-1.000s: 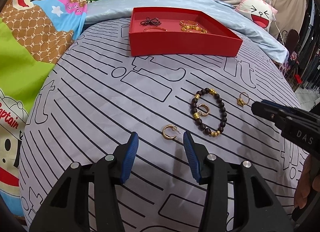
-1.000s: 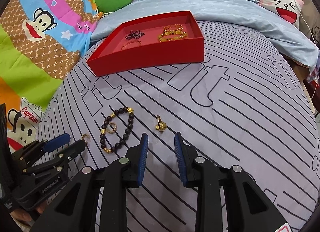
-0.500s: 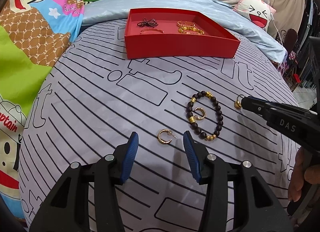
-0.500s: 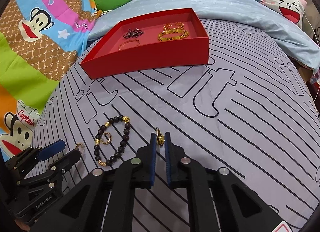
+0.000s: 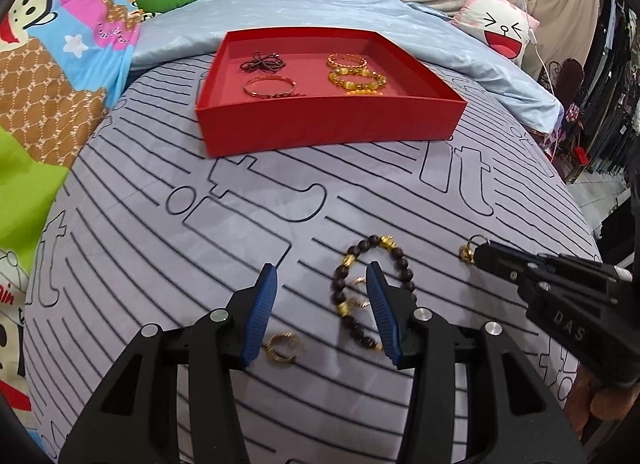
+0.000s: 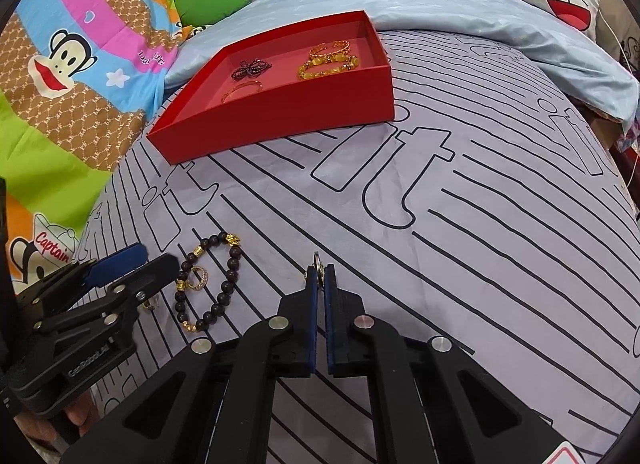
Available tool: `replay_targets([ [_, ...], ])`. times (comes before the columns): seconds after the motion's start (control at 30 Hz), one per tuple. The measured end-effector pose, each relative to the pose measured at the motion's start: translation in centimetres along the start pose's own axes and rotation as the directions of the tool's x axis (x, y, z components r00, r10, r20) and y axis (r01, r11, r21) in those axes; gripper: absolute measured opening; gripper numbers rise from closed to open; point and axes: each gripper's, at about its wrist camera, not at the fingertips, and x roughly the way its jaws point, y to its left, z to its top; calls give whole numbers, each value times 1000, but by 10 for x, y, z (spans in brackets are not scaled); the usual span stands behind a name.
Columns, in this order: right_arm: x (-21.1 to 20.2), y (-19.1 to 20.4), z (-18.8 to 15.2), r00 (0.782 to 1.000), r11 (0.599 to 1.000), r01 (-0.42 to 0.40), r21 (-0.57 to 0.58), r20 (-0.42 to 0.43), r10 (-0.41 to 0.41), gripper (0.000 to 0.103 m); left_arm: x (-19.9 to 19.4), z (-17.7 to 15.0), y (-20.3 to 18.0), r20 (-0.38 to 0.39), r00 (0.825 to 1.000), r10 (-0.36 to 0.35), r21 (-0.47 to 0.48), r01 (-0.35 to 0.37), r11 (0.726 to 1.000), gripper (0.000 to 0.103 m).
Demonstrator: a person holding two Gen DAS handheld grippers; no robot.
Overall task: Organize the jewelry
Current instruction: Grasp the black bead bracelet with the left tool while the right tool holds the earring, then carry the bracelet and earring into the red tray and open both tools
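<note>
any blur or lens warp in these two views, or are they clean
Left wrist view: the gold hoop earring between the left gripper fingers is motion-smeared, and the red tray edges bow. Right wrist view: sharper, the ring in the right gripper crisp, corners vignetted black.

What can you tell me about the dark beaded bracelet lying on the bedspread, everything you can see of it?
The dark beaded bracelet is a closed loop of round, glossy dark brown beads with several gold-coloured spacer beads and one larger gold charm at its far end. It lies flat on the grey striped bedspread, outside the red tray. A small gold hoop earring rests inside its loop. No gripper holds it; in the left wrist view a finger of the open left gripper hides part of it.
</note>
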Motion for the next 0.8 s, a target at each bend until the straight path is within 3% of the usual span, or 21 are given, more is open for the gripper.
replay_targets([
  [0.1, 0, -1, 0, 1000, 1000, -4, 4, -1, 4, 3, 8, 5, -5, -6, 1000, -5, 10, 5, 1000, 43],
  [0.47, 0, -2, 4, 1000, 1000, -15, 15, -3, 15, 3, 21, 6, -11, -30, 999, -34, 33, 35, 999, 8],
  [0.8, -18, 3, 13, 999, 1000, -28, 0, 42, 28, 3, -5, 17, -18, 0, 995, -101, 16, 101, 995, 7],
])
